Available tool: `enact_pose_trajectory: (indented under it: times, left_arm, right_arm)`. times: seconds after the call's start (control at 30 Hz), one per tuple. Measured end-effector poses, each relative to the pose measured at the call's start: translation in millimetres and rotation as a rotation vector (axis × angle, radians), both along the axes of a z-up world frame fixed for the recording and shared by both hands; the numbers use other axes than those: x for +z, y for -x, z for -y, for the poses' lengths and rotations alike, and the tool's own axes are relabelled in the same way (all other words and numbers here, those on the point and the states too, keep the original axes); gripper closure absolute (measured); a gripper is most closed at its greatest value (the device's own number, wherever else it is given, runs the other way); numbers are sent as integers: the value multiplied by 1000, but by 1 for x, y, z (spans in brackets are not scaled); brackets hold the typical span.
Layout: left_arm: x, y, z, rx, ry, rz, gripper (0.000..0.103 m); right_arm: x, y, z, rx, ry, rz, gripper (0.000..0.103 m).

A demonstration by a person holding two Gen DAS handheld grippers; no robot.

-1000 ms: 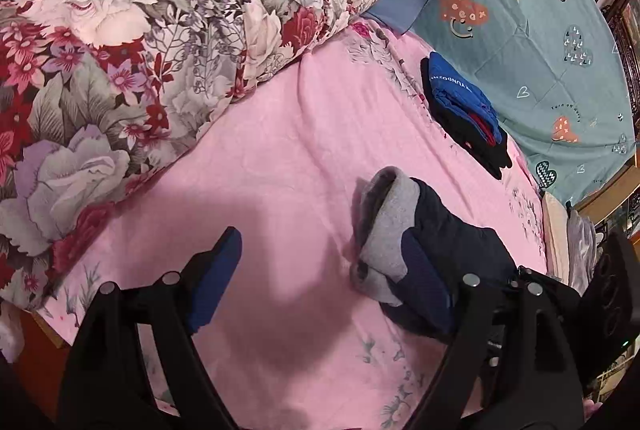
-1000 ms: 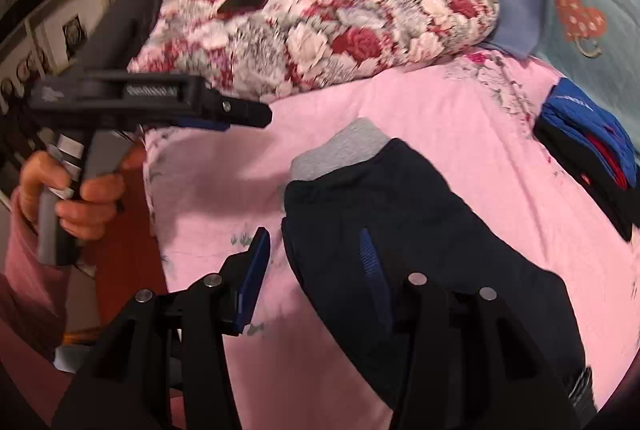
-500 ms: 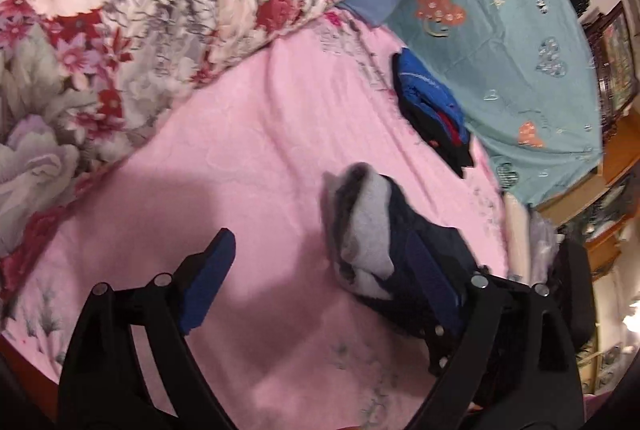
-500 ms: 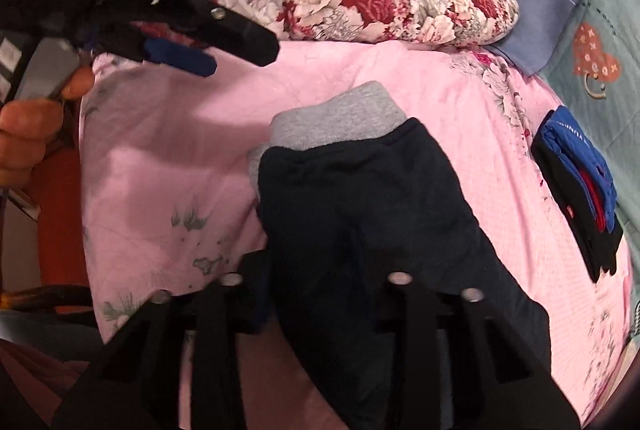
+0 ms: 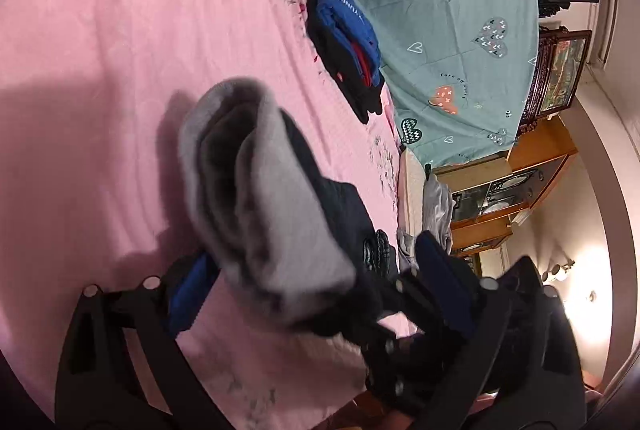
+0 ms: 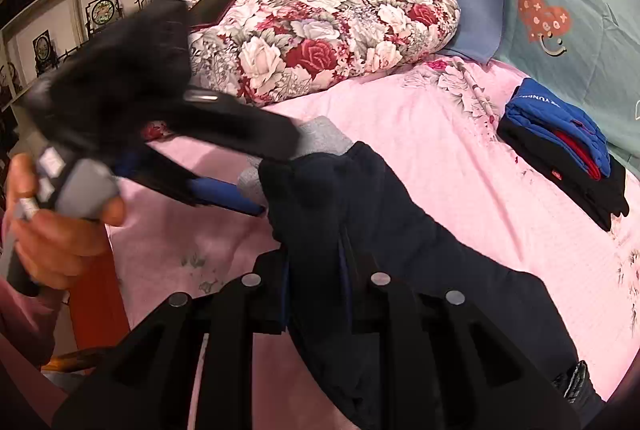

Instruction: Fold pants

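Note:
Dark navy pants (image 6: 360, 213) with a grey waistband (image 6: 324, 139) lie folded on the pink bedsheet (image 6: 420, 133). My right gripper (image 6: 314, 294) is shut on the pants' near edge. In the left wrist view the grey waistband (image 5: 260, 197) sits between the blue pads of my left gripper (image 5: 320, 294), whose jaws stand wide apart around it. The left gripper also shows in the right wrist view (image 6: 256, 173), held in a hand at the waistband end.
A stack of folded blue, red and black clothes (image 5: 344, 45) lies further back on the sheet. A floral quilt (image 6: 328, 21) with a phone (image 6: 212, 7) on it sits at the left rear. A teal cover (image 5: 448, 13) lies on the right. A wooden cabinet (image 5: 516, 185) stands beyond the bed.
My right gripper has closed on the pants' near edge. My left gripper has moved in from the left so its open jaws now straddle the grey waistband.

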State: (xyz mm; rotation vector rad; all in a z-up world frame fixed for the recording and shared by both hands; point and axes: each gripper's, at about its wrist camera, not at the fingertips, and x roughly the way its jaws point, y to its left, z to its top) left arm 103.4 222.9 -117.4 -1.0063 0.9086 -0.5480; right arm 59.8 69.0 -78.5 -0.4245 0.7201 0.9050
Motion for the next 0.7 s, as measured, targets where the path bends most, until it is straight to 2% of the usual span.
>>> enact_pose_trajectory:
  times: [0.1, 0.13, 0.17, 0.23, 0.33, 0.43, 0.6, 0.7]
  left_arm:
    - [1, -10, 3, 10, -79, -8, 52]
    - [0, -12, 1, 10, -86, -12, 60]
    - [-4, -13, -1, 11, -72, -25, 62]
    - [-7, -13, -6, 13, -57, -36, 65]
    - [-9, -13, -9, 12, -48, -45, 65]
    - [-7, -11, -11, 7, -51, -39, 65]
    - [-6, -7, -15, -13, -33, -34, 65]
    - [-4, -7, -13, -20, -31, -41, 65]
  right_arm:
    - [-3, 3, 0, 5, 14, 2, 82]
    - [-2, 5, 1, 3, 20, 16, 77]
    - [0, 8, 3, -1, 28, 33, 73]
    - [8, 17, 6, -18, 42, 107, 49]
    - [15, 41, -1, 6, 83, 255, 48]
    - [3, 48, -20, 4, 181, 339, 48]
    - [-31, 39, -50, -14, 326, 325, 48]
    - [-43, 36, -56, -48, 383, 349, 48]
